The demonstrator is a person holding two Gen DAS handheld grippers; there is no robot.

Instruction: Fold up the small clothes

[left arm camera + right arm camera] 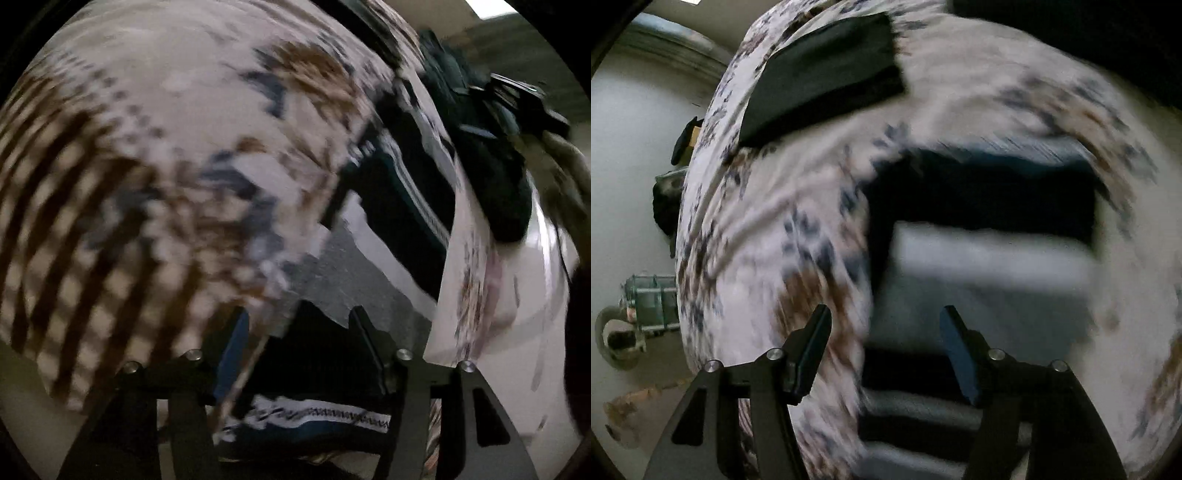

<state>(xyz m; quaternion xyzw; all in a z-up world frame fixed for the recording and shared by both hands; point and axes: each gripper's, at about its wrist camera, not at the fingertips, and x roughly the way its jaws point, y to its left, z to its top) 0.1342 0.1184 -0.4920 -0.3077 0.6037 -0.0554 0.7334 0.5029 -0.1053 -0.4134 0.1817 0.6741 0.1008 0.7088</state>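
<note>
Hovering over a bed with a patterned sheet [960,96], both grippers are standing with jaws apart and nothing clamped. Right gripper [884,332] is pointing down at a dark garment with pale stripes [979,206] lying on the sheet just ahead of its fingers; the pads are not touching cloth as far as the blur is letting me tell. Left gripper [295,332] is sitting right over the same kind of dark striped cloth [406,192], with a grey patch [351,280] between the fingers and a zigzag-trimmed edge [314,413] showing below them; whether a fold of it is brushing the left finger I cannot tell. A black folded piece [827,74] is lying farther up the sheet, well apart. Risks from here: both views are smearing, so any reach now is likely landing off the hem and pinching the sheet along with the garment, dragging the sheet up. With both jaws apart, the fold is likely springing back or sliding out of line. Left fingers being so near the trim could be snagging it on lift. More dark clothes [491,177] piled at the bed's edge could get knocked off.
</note>
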